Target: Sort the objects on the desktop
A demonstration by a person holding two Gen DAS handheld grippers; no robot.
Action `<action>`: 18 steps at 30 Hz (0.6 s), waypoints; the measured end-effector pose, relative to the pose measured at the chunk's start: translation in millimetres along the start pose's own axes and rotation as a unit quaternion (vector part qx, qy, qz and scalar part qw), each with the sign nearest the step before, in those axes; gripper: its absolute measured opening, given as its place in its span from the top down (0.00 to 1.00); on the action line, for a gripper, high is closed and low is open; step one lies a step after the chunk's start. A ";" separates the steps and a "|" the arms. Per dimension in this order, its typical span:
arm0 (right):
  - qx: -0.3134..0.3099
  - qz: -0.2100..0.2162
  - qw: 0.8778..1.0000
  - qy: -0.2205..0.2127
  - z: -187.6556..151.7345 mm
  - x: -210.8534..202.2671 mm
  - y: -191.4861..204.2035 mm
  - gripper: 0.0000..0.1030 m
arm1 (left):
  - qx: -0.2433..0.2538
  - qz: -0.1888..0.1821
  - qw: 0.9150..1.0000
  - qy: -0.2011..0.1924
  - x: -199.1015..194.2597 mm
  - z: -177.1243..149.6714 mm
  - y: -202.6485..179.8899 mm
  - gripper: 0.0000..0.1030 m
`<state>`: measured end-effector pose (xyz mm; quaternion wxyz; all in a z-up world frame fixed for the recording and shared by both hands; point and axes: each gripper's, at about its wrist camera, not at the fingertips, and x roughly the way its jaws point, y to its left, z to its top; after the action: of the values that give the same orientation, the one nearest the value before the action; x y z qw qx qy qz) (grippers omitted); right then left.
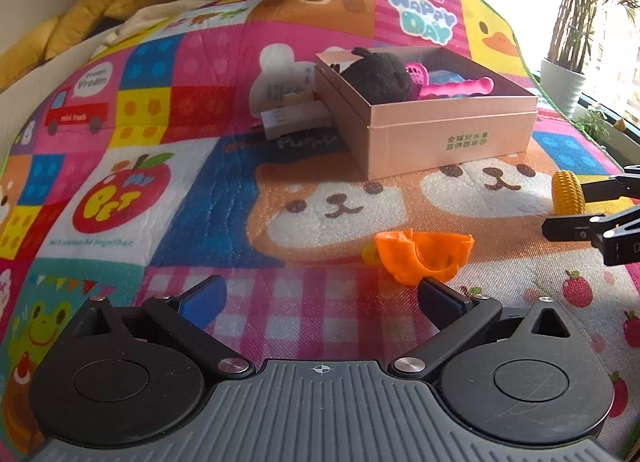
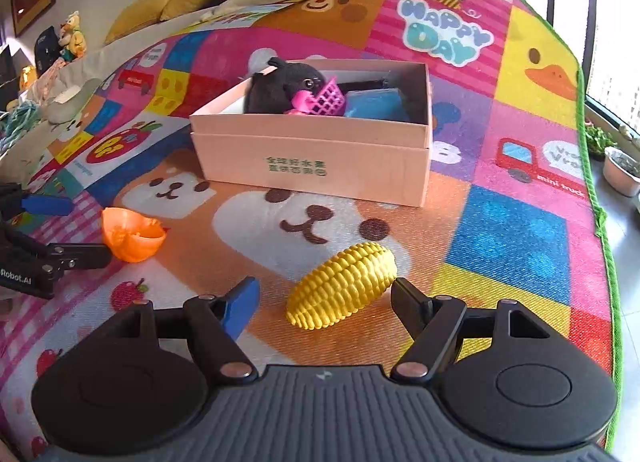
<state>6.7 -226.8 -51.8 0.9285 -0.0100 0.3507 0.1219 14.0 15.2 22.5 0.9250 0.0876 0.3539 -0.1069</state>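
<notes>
The right gripper [image 2: 324,304] hangs low over the mat [image 2: 516,230] with its jaws spread and nothing pinched. The corn [image 2: 344,288] lies between them, close to the right-hand jaw and clear of the blue-padded one; whether that jaw touches the cob's end cannot be told. The corn lies flat on its side. Its long axis runs slantwise across the right wrist view, the blunter end up and right toward the black jaw, the other end down and left toward the camera. So it sits askew to the jaws rather than square across them.

The left gripper [image 1: 320,300] also has its jaws spread and empty. Just beyond them, nearer the right-hand jaw, sits the orange cup [image 1: 424,258], a torn-edged shell tipped on its side, its opening turned partly up and toward the camera.

Farther back stands the pink box [image 2: 320,166], open at the top. In it already are a black plush [image 2: 288,88], a pink basket [image 2: 326,100] and a blue item [image 2: 376,104]. A white carton [image 1: 296,120] lies just beside the box, outside it.

By my reading the sort is partly done: three things boxed, while the corn and the cup remain on the mat, each with a gripper at it. The carton may be left too.
</notes>
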 end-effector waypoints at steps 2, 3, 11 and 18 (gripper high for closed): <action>-0.022 -0.006 1.000 -0.011 -0.8 -3.1 8.6 0.23 | -0.003 -0.008 1.000 -0.006 -4.1 -1.6 3.5 0.00; -0.028 -0.006 0.999 -0.019 -1.2 -6.0 10.1 0.22 | -0.004 -0.014 1.000 -0.009 -5.9 -2.3 5.4 0.00; -0.009 -0.032 0.999 -0.040 0.5 -12.1 -5.6 0.18 | 0.009 -0.100 0.995 -0.007 -8.1 -2.8 -7.7 0.00; -0.010 -0.035 0.998 -0.042 -2.7 -11.8 -5.2 0.15 | -0.010 -0.083 0.996 0.008 21.9 7.5 -24.8 0.00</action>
<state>-2.4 -234.7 -46.5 0.9458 -0.0261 0.3100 0.0930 28.3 -13.4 11.2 0.9109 0.0493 0.3685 -0.1788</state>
